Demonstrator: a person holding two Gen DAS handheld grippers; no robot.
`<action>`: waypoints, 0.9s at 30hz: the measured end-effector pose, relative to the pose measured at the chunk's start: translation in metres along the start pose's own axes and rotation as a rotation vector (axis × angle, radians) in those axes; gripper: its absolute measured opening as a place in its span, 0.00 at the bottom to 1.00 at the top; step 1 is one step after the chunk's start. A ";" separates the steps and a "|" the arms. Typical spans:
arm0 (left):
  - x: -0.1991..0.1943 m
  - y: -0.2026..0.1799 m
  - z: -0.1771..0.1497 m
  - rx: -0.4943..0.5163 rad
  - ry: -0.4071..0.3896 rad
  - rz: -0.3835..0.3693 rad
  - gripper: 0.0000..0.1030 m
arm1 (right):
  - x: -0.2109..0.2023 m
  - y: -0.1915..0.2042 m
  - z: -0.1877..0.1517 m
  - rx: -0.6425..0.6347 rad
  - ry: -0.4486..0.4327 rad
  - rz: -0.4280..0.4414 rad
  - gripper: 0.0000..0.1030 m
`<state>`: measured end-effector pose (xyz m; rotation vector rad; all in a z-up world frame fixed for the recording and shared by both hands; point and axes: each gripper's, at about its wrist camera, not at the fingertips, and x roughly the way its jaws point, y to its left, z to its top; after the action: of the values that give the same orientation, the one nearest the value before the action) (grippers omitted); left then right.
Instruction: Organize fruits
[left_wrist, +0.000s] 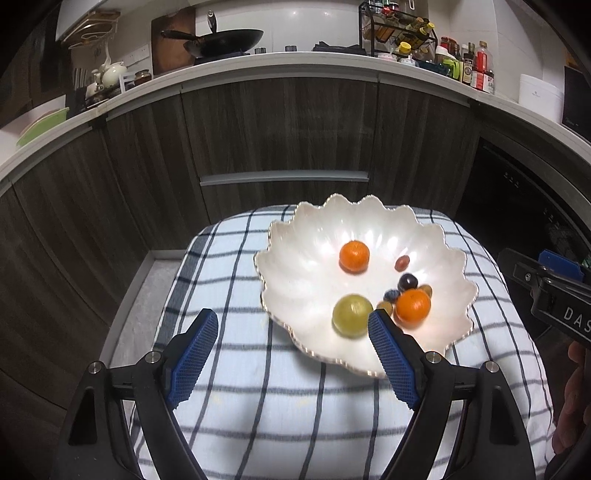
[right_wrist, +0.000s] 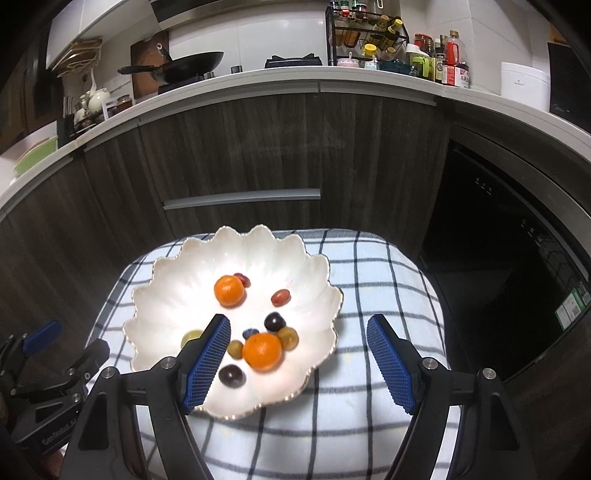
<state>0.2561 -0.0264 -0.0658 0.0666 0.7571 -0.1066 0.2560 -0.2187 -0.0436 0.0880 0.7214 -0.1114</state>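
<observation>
Right wrist view: green fruit (right_wrist: 192, 336) half hidden behind right claw's (right_wrist: 297, 360) left finger (right_wrist: 207, 363), at 9 o'clock of near orange (right_wrist: 262, 350). Left claw (right_wrist: 55, 354) cut by frame edge. Bottle labels (right_wrist: 456, 75) too small to read.

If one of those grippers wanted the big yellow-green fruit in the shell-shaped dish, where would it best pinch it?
Probably across its widest middle, coming down from above. The yellow-green fruit is round and smooth, so a hold off-centre may squeeze it out. It lies apart from the nearer orange on the white scalloped dish, with bare dish on its far and left sides. The open left gripper is nearest.
</observation>
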 end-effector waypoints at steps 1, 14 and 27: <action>-0.004 0.001 -0.003 -0.007 -0.007 0.003 0.81 | -0.003 0.000 -0.003 -0.004 0.000 -0.004 0.75; -0.040 -0.003 -0.028 0.010 -0.025 -0.012 0.81 | -0.037 -0.004 -0.036 0.017 -0.022 -0.007 0.75; -0.083 -0.006 -0.066 0.023 -0.053 -0.009 0.81 | -0.081 -0.012 -0.077 0.058 -0.045 -0.015 0.75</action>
<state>0.1506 -0.0196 -0.0570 0.0817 0.7030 -0.1256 0.1439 -0.2153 -0.0477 0.1348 0.6745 -0.1482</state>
